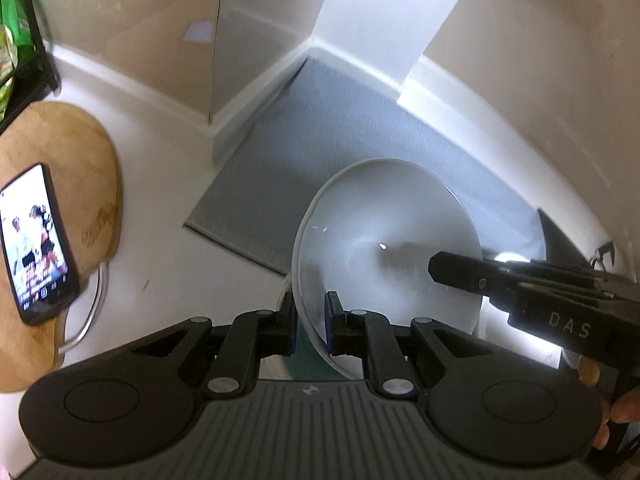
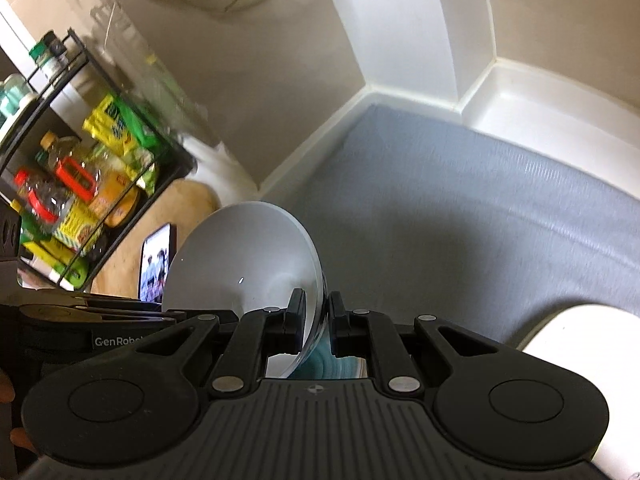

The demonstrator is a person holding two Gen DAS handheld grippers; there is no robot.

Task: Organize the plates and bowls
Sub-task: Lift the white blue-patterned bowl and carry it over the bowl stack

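A white bowl (image 1: 384, 240) is held tilted above the grey mat (image 1: 300, 152). My left gripper (image 1: 310, 316) is shut on its near rim, one finger inside and one outside. My right gripper (image 2: 316, 320) is shut on the opposite rim of the same bowl (image 2: 248, 256); its finger (image 1: 460, 272) shows reaching into the bowl in the left wrist view. A teal patterned surface (image 2: 336, 364) peeks out below the bowl between the right fingers. A white dish edge (image 2: 580, 340) lies at the lower right in the right wrist view.
A wooden board (image 1: 80, 168) with a lit phone (image 1: 36, 240) lies left of the mat. A black wire rack (image 2: 80, 168) with food packets and bottles stands at the left. White walls and a ledge (image 2: 540, 104) close the corner behind the mat (image 2: 460, 220).
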